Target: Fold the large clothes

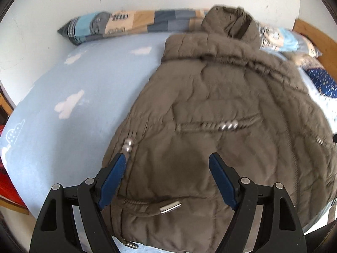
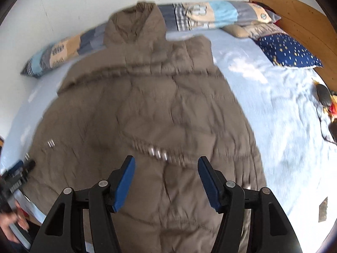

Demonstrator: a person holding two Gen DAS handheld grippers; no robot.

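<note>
A brown quilted hooded jacket lies spread on a light blue bed sheet, hood toward the wall. It also shows in the right wrist view. My left gripper is open and empty, hovering above the jacket's lower left part near a pocket zipper. My right gripper is open and empty above the jacket's lower middle. The left gripper shows at the far left of the right wrist view, beside the jacket's edge.
The bed sheet has white cloud prints. A long patchwork pillow lies along the wall. A dark blue pillow and a wooden headboard are at the right. A small dark object with a cable lies on the bed's right side.
</note>
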